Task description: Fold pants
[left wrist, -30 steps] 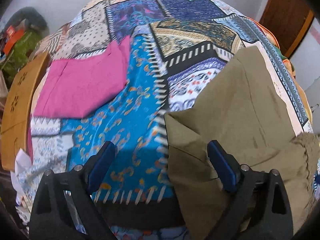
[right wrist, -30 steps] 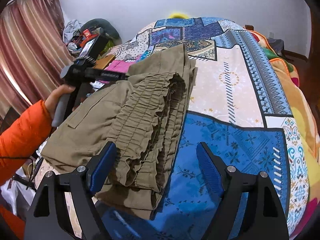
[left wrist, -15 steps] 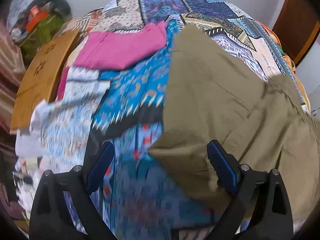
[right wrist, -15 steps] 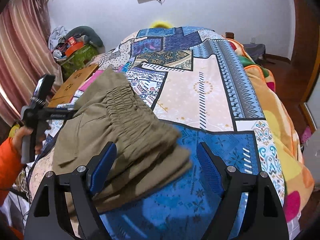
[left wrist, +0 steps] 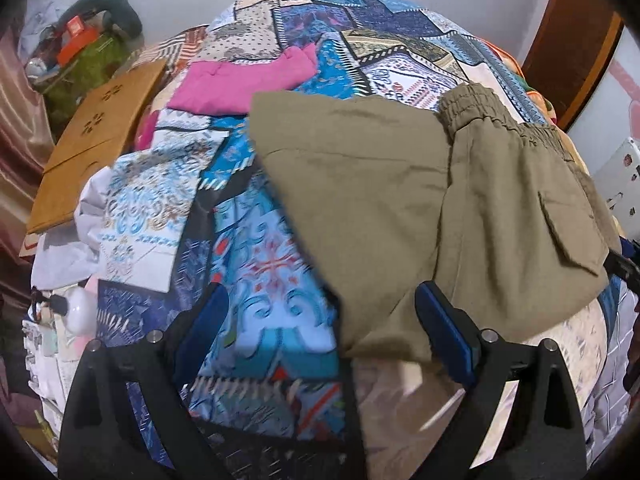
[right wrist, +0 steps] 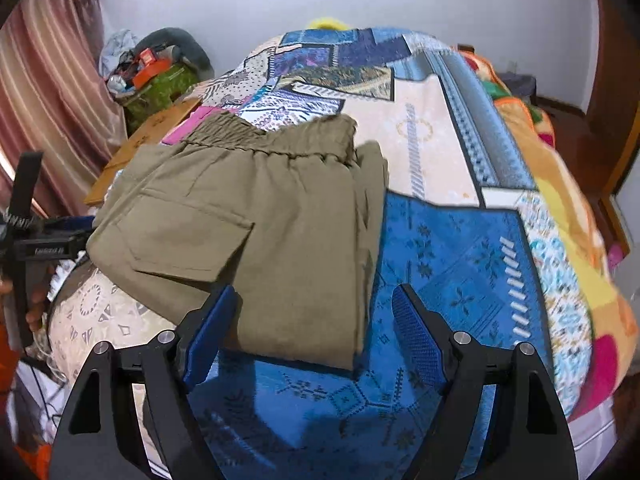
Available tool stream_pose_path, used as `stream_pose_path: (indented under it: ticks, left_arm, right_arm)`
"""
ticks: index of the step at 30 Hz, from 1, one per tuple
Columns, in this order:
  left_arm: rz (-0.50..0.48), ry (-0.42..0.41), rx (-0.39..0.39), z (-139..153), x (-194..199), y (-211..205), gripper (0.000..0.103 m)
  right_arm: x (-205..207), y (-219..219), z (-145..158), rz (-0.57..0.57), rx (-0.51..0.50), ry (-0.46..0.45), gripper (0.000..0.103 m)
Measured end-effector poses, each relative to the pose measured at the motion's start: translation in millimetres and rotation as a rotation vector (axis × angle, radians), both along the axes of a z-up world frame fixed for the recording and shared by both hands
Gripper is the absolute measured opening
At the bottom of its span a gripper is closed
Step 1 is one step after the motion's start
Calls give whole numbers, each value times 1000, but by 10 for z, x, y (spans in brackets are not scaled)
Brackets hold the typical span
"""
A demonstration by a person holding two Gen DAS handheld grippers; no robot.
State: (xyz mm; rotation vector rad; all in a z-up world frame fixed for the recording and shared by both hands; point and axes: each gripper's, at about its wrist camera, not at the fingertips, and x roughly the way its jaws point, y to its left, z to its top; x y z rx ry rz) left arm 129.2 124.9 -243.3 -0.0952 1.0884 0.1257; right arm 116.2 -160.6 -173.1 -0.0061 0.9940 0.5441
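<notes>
Bed [right wrist: 460,240] under patchwork cover, carrying everything. Olive pants [right wrist: 280,216] folded flat on bed; long axis from elastic waistband, far end, toward right gripper [right wrist: 316,320]. Pink garment [left wrist: 240,84] beyond pants. Right gripper nearer, wide, empty, straddling pants' near edge. Left gripper [left wrist: 320,320] wide, empty, at pants' side corner.

Left wrist view: looks steeply down along its own fingers onto the bed's near left part, close above the patchwork bedspread [left wrist: 272,264], facing the far wall. Right wrist view: same heading, further right, also close and tilted down, taking in more wall. Both share the folded olive pants [left wrist: 420,208] [right wrist: 272,216], pink cloth [left wrist: 240,84] [right wrist: 188,124] and wooden board [left wrist: 96,136] [right wrist: 152,136].
</notes>
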Motion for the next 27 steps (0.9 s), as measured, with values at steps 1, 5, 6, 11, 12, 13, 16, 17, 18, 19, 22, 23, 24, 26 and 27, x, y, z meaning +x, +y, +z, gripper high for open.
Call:
stream_pose_path:
  ticks: [1, 5, 6, 11, 12, 13, 16, 17, 18, 19, 22, 23, 24, 26, 27]
  left_arm:
    - [7, 0, 3, -3, -36, 35, 96]
    - [21, 4, -15, -30, -154, 169, 96]
    - [20, 5, -18, -31, -170, 186, 96]
    - [83, 13, 187, 62, -207, 270, 95]
    - [87, 7, 169, 93, -203, 309, 95]
    - [94, 0, 140, 146, -184, 362, 95]
    - [85, -45, 108, 312, -83, 405, 95]
    - [77, -57, 93, 349, -41, 394, 95]
    - [61, -68, 69, 384, 8, 378, 95]
    - [35, -75, 37, 414, 71, 346, 95]
    - [-10, -91, -18, 419, 263, 224, 95]
    - [-9, -87, -18, 391, 315, 199, 95]
    - [-9, -80, -19, 349, 367, 167, 95]
    - [-1, -65, -36, 274, 443, 132, 95]
    - [5, -62, -51, 248, 465, 128, 95]
  right_arm:
    - [3, -32, -11, -11, 10, 4, 77]
    - [-12, -86, -15, -22, -4, -16, 77]
    - [-24, -88, -18, -19, -11, -21, 77]
    - [-18, -91, -8, -23, -50, -44, 77]
    - [-7, -92, 14, -24, -55, -41, 77]
    - [-1, -92, 33, -24, -56, -40, 77]
    - [54, -104, 121, -24, -49, -44, 77]
    - [77, -110, 160, -24, -38, -48, 77]
    - [105, -113, 184, -26, -27, -52, 77]
    - [142, -115, 213, -28, -12, -57, 77]
    - [260, -96, 246, -36, 10, -60, 77]
    - [299, -81, 239, -37, 13, -57, 77]
    - [344, -66, 224, -35, 14, -52, 77]
    - [430, -32, 176, -32, 11, -37, 77]
    - [464, -17, 146, -30, 10, -26, 77]
